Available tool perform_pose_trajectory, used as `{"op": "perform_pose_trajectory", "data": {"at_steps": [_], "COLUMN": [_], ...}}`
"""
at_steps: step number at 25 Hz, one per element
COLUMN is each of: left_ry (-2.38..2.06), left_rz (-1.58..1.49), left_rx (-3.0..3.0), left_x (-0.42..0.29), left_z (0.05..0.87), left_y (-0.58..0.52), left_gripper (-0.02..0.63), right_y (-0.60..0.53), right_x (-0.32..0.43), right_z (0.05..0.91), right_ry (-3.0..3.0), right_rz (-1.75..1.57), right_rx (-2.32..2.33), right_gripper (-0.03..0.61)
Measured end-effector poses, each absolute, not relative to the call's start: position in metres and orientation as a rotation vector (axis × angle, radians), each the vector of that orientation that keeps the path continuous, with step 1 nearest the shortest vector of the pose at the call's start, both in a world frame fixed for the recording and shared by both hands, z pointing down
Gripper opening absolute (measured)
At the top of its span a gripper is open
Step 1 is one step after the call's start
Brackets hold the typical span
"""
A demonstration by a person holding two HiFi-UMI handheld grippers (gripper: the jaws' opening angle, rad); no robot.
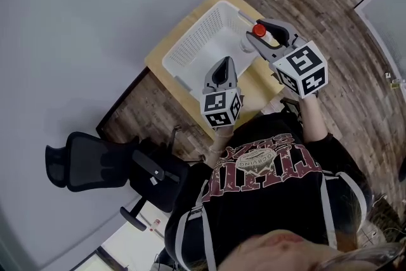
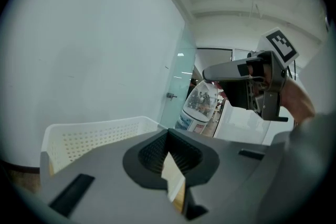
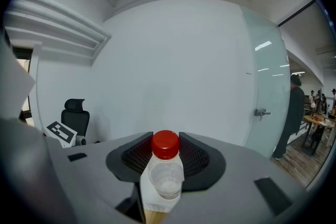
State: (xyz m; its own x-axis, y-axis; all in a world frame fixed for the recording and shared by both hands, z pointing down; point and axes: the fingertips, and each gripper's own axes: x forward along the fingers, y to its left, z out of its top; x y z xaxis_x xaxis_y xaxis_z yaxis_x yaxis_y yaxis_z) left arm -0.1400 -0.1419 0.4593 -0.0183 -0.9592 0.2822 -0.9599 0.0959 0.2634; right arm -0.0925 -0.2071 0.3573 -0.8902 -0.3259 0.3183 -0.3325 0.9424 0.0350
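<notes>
My right gripper has its jaws clamped on a red-capped bottle, over the rim of the white basket. My left gripper has its jaws closed and empty. I judge this to be the carrying step. Any lowering calls for a steady grip.

A black office chair stands on the wood-plank floor, near the pale grey wall and just beside the light wooden worktop. Further away there is a frosted glass door with a metal handle. A person in dark clothes stands beside it.
</notes>
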Motion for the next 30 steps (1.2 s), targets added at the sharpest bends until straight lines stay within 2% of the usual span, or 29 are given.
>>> {"op": "perform_pose_trajectory", "data": {"at_steps": [18,30], "left_ry": [-1.875,-1.807], "left_rz": [0.016,0.048], "left_rx": [1.983,2.029], "left_x": [-0.105,-0.088], "left_z": [0.463,0.469], "left_y": [-0.156,-0.161], "left_gripper": [0.048,0.048], "right_y": [-0.207,-0.220], "right_x": [-0.043,-0.003], "right_z": [0.329,0.343], "right_ry": [-2.785,-2.708], "right_rz": [0.008,0.036], "right_rx": [0.646,0.813], "right_gripper": [0.164,0.164]}}
